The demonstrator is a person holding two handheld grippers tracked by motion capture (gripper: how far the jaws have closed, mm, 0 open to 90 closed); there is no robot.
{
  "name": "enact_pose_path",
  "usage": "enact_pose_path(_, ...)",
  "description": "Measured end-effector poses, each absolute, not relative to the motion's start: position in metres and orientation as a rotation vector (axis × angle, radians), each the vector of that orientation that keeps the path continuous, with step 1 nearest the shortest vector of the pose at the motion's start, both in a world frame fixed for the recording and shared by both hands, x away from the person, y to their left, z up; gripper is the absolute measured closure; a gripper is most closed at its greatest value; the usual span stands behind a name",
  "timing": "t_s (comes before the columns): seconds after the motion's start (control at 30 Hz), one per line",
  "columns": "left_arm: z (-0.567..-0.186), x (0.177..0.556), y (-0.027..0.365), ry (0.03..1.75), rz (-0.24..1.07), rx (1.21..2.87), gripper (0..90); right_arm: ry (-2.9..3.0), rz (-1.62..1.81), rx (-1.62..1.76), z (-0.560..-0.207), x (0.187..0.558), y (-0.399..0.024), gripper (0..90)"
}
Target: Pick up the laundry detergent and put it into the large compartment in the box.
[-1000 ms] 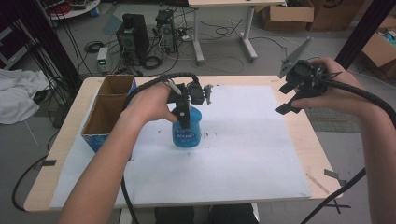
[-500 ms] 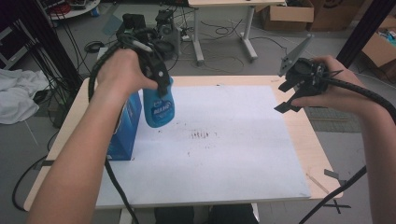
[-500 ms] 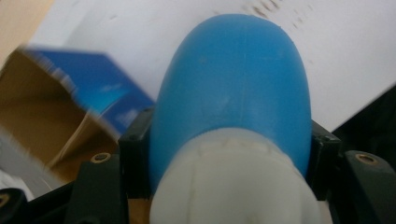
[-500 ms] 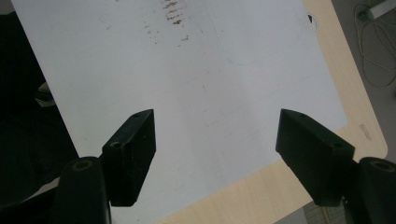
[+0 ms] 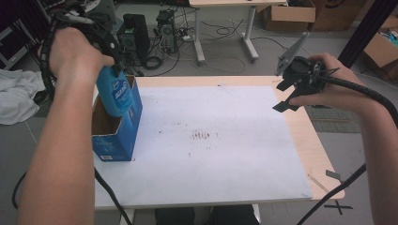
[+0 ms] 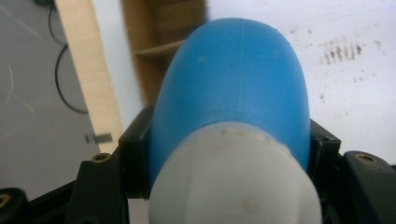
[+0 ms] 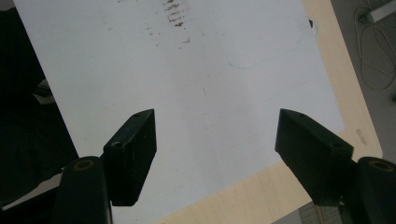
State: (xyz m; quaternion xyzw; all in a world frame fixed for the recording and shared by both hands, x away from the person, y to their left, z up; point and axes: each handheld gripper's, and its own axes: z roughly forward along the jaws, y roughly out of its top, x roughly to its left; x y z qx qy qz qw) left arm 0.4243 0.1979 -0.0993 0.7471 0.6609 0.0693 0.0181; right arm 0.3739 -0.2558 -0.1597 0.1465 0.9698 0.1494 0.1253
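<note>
**Blue bottle held over the cardboard box**

Left gripper (image 5: 105,56) was clamped on the blue bottle (image 5: 115,93), jaws pressed against both sides of the bottle just below its white cap (image 6: 236,182). Bottle hung cap-up, body pointing down, tilted a bit. It sat in the air directly above the open top of the blue cardboard box (image 5: 123,136), lower end level with the box's rim or just inside it; can't tell if it touched the box wall. In the left gripper view the bottle (image 6: 233,84) blocked most of the frame, with the box's brown inside (image 6: 159,42) behind it.

Box stood at the left edge of the white sheet (image 5: 216,154) that covered the table (image 5: 319,154), well left of the brown smudges (image 5: 202,136) at the sheet's middle.

Right gripper (image 5: 293,89) was held in the air over the table's right edge, far right of the box, jaws spread wide with nothing between them. Right gripper view showed the same: both jaws apart (image 7: 215,154), sheet and a strip of wooden table below them.

Person's forearms came in from the near side, left arm just beside the box.
</note>
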Motion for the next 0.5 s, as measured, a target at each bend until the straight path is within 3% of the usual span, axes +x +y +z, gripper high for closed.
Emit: enact_pose_path(0.5, -0.108, 0.416, 0.245, 2.207, 0.204, 2.149, 37.4, 2.827, 0.436, 0.435, -0.16, 0.376, -0.261, 29.1)
